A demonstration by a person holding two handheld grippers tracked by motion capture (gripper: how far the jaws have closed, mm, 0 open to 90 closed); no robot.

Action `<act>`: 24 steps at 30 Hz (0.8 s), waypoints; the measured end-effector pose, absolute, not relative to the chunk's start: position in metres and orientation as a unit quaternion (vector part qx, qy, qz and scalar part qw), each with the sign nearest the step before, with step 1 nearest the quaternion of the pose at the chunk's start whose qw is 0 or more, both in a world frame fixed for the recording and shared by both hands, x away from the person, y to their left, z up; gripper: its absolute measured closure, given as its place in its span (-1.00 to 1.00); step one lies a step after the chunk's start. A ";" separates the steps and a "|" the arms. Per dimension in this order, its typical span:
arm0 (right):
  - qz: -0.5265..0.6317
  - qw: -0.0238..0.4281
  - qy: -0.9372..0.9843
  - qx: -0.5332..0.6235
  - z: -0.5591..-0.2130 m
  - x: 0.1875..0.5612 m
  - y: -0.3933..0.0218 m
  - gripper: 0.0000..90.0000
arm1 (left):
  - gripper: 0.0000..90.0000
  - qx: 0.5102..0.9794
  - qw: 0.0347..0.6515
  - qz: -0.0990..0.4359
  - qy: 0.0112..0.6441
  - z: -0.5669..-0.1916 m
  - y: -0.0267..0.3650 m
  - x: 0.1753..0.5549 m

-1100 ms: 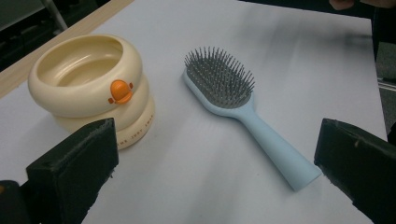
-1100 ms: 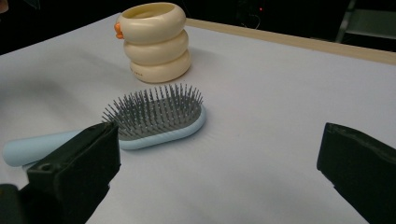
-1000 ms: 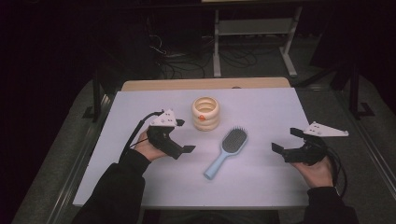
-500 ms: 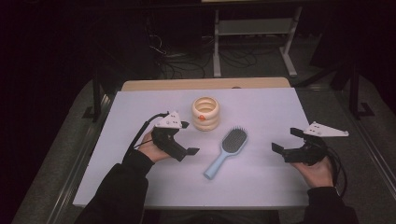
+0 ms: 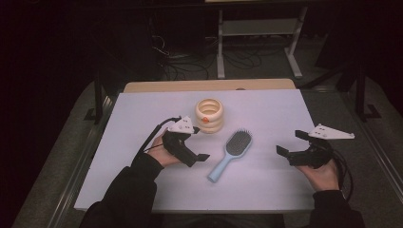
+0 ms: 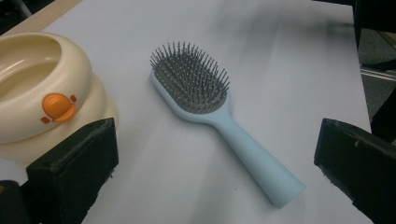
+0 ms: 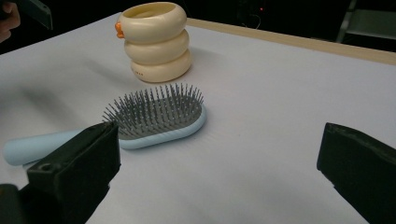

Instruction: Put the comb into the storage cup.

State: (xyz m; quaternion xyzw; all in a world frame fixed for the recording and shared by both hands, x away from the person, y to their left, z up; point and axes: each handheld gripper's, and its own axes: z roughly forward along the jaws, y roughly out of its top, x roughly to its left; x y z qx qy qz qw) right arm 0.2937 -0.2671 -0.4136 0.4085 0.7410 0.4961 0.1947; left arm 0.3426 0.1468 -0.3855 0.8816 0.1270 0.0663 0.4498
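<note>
1. Since both jaws of the left hand-held gripper stand spread with nothing between them, the step in hand looks like the approach to a grasp, not yet a hold. It sits just left of the hairbrush and points toward it.

2. In the left gripper view the hairbrush lies squarely between the two black jaws, bristles up, its pale blue handle running toward the lower right. That framing suggests the handle is the target.

3. The right hand-held gripper hovers at the right side of the counter, well apart from the hairbrush, its jaws likewise spread and empty. In the right gripper view the hairbrush shows side-on, with the head nearer that gripper's centre line and the handle end off to the left.

4. The hairbrush lies flat on the counter at mid-table, slanted, with its handle toward the person and its head toward the far edge.

5. Beyond the head, near but not touching, stands a cream ringed container with a small orange mark on its side.

6. The next move, as I judge it, calls for the left hand-held gripper to advance and drop so its jaws straddle the narrow handle, then close. The handle lies low on the counter, so the jaws must come down close to the surface without pushing the hairbrush toward the ringed container.
</note>
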 end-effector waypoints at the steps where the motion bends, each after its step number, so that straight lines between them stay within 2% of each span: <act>1: 0.496 0.195 0.741 0.408 -0.414 0.294 -0.267 -1.00 | -1.00 0.882 0.449 0.066 0.126 -0.386 0.146 0.343; 18: 0.496 0.194 0.742 0.407 -0.414 0.294 -0.267 -1.00 | -1.00 0.891 0.438 0.051 0.108 -0.394 0.126 0.339; 24: 0.496 0.194 0.742 0.406 -0.414 0.294 -0.267 -1.00 | -0.88 0.896 0.433 0.042 0.095 -0.398 0.120 0.336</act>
